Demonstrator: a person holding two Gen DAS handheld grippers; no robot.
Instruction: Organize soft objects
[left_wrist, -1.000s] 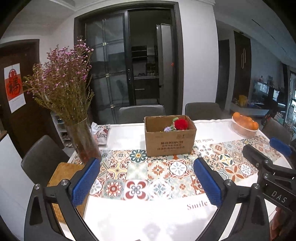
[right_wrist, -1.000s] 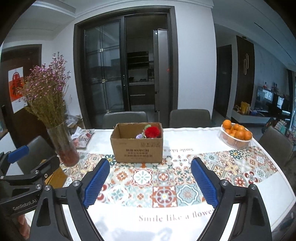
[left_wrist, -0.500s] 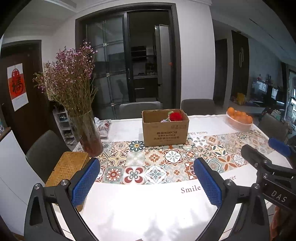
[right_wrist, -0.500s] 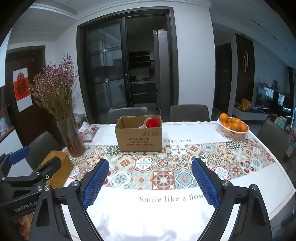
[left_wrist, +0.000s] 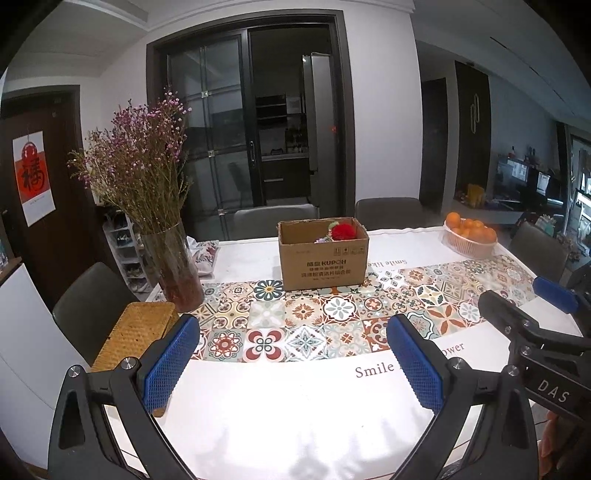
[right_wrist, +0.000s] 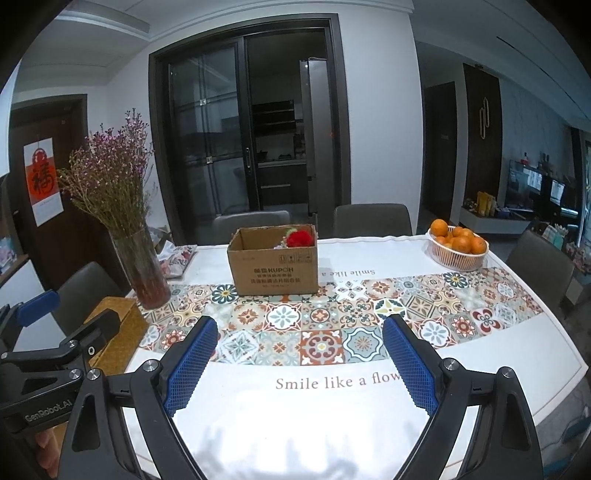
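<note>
Shoe rack, left view only

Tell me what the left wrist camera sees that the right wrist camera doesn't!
Only the left wrist view shows the top of the woven wicker box plainly, and the right gripper from the side. Only the right wrist view shows the left gripper from the side. Both show the cardboard box holding a red plush flower, the glass vase of dried flowers, the basket of oranges and the tiled tablecloth.
</note>
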